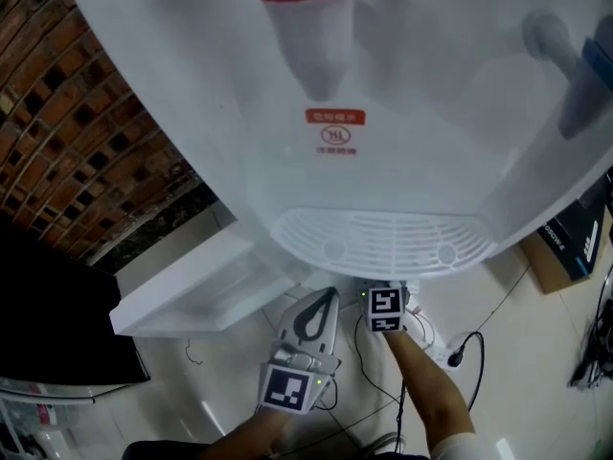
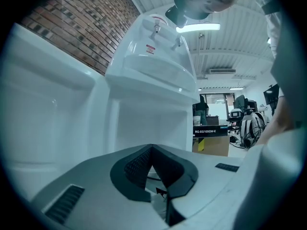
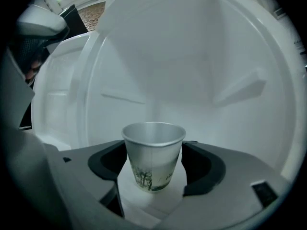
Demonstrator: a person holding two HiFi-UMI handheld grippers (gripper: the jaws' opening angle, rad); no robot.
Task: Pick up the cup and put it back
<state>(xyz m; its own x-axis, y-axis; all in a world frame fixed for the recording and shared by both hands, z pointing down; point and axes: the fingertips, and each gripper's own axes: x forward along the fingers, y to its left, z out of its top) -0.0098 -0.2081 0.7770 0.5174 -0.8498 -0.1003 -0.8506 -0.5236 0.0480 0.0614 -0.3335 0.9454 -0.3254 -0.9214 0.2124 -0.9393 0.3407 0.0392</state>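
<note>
Paper cup (image 3: 153, 153) stands upright on the white shelf floor (image 3: 144, 202) inside the water dispenser (image 1: 402, 113), below the drip tray (image 1: 383, 244). Right gripper (image 3: 154, 163) is spread wide and flanks the cup, pads just beside the rim with no visible squeeze. It reads as set down, not gripped. Left gripper (image 2: 153, 159) hangs low in front, jaws together, nothing in them. Judged step: the put-back. To do it well, hold the jaws wide and level and draw straight back along their line. A light cup would tip if a pad snags the rim.
</note>
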